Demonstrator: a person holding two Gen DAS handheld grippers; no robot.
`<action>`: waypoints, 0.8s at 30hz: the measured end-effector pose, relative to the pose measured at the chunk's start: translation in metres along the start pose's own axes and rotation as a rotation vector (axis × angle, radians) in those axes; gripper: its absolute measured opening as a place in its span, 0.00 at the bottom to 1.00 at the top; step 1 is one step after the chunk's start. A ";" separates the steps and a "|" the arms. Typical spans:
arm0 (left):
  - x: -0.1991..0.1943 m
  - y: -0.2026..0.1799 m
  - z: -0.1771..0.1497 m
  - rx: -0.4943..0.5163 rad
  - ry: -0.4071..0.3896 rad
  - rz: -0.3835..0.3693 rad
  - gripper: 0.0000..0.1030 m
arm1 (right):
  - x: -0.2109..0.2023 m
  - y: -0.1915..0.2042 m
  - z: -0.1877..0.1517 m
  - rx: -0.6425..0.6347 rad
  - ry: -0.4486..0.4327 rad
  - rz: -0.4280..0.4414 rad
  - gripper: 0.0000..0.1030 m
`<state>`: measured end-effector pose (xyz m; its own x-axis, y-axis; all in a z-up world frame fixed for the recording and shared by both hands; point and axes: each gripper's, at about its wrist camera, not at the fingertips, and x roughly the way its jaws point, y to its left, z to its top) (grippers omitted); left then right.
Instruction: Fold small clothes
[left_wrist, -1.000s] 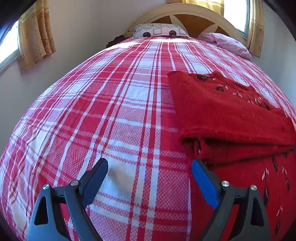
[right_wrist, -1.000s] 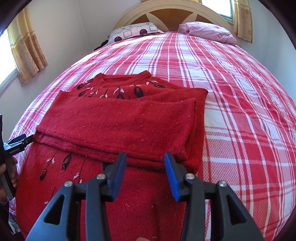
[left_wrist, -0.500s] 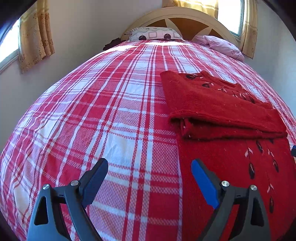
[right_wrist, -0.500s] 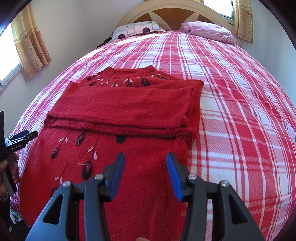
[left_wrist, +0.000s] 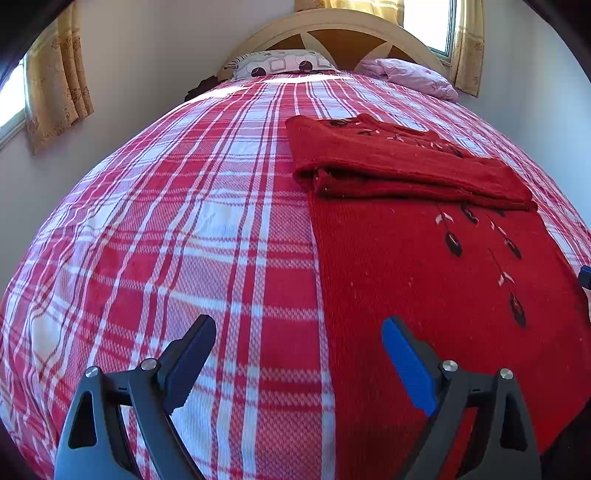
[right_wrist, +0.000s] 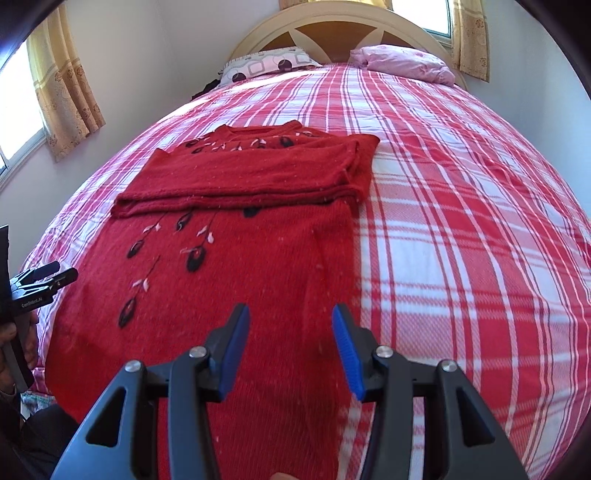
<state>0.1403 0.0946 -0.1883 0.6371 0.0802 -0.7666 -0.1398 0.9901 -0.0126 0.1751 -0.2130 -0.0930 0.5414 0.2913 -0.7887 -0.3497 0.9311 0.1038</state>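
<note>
Right-wrist view: we see the red sweater (right_wrist: 229, 280) spread flat on the plaid bedspread (right_wrist: 461, 221), neckline toward the headboard (right_wrist: 343, 22), which leaves the hem nearest us and within reach. Both sleeves (right_wrist: 243, 177) lie folded across the chest as a layered band, so the body forms a plain rectangle ready, we judge, for a hem-to-collar fold. The right gripper (right_wrist: 291, 347) hovers above the lower right part of the body, jaws partly open and empty, no fabric between the blue pads. We read this placing as preparation to take the right hem corner. At the left edge of this view a hand (right_wrist: 22, 332) carries the other tool.

Left-wrist view: the left gripper (left_wrist: 299, 363) hangs over the sweater's left edge, one finger above bare bedspread and the other above red knit, jaws wide apart and holding nothing. Straddling the edge in this way suits, in our judgement, a pinch on the matching corner. Two pillows (left_wrist: 280, 64) rest well apart from the work.
</note>
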 end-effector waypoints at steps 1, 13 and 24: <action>-0.002 0.000 -0.003 0.001 0.002 -0.001 0.89 | -0.002 0.000 -0.003 0.001 -0.001 0.001 0.48; -0.022 -0.006 -0.036 0.011 0.019 -0.039 0.89 | -0.018 -0.008 -0.044 0.063 0.015 0.012 0.48; -0.044 -0.004 -0.071 -0.030 0.066 -0.118 0.89 | -0.032 -0.018 -0.072 0.115 0.014 0.036 0.53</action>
<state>0.0589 0.0791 -0.1997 0.5991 -0.0452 -0.7994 -0.0905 0.9882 -0.1237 0.1091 -0.2548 -0.1135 0.5193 0.3226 -0.7913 -0.2782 0.9394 0.2004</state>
